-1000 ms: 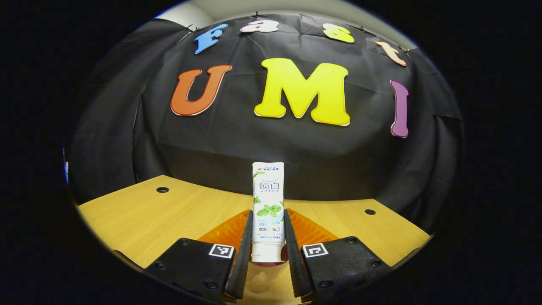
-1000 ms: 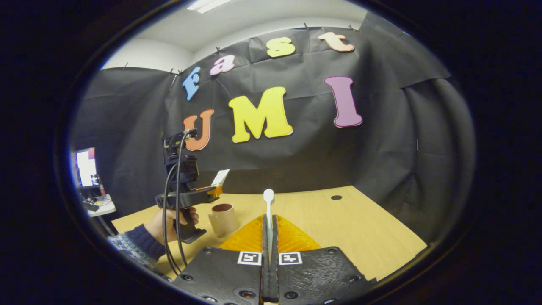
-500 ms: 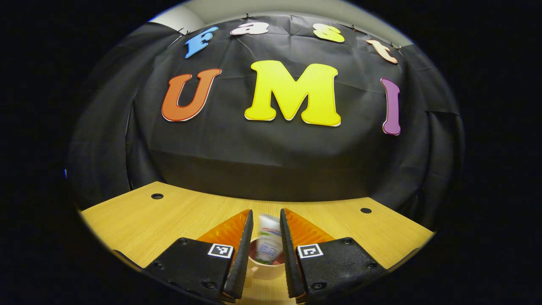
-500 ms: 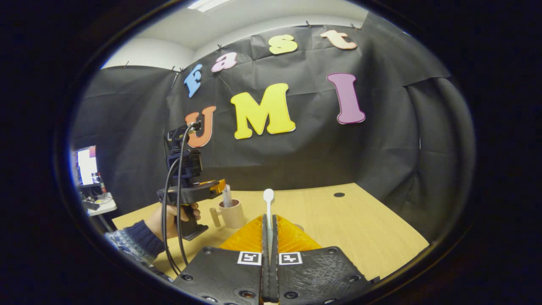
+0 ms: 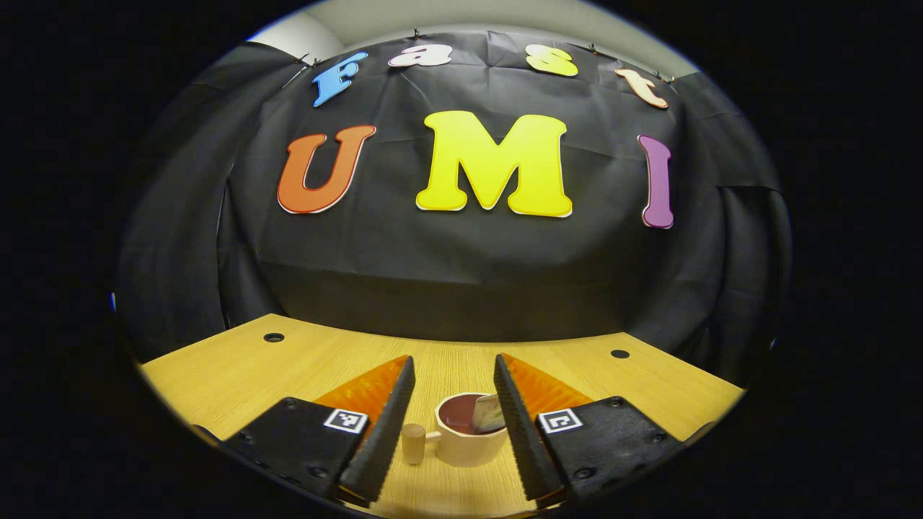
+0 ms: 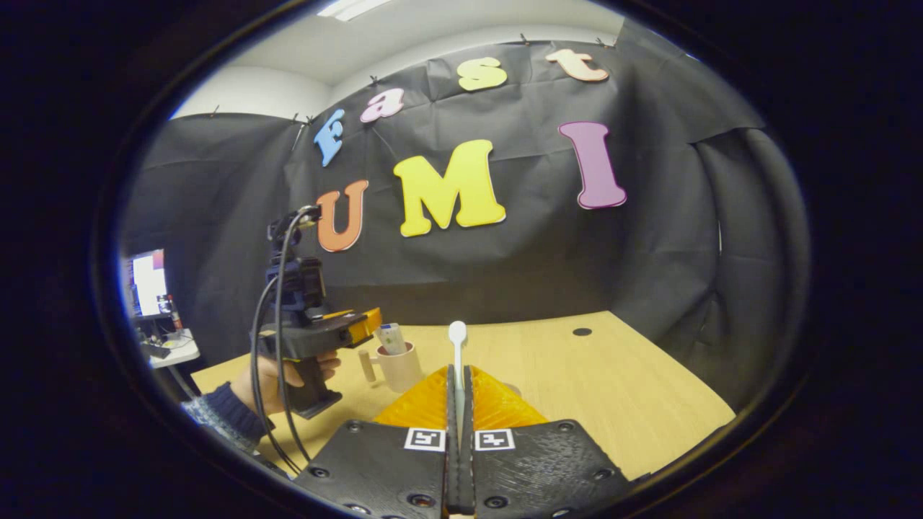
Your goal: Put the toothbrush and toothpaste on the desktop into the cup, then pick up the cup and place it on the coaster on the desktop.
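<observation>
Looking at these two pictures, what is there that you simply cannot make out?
- Toothbrush: in the right gripper view the right hand-held gripper hides its handle; only the head end shows.
- Toothpaste: in the left gripper view the cup and a finger hide most of the tube.
- Person's hand: in the right gripper view, partly covered by the left hand-held gripper; the sleeve is cut off by the edge.
- Screen: too small to make out.
</observation>
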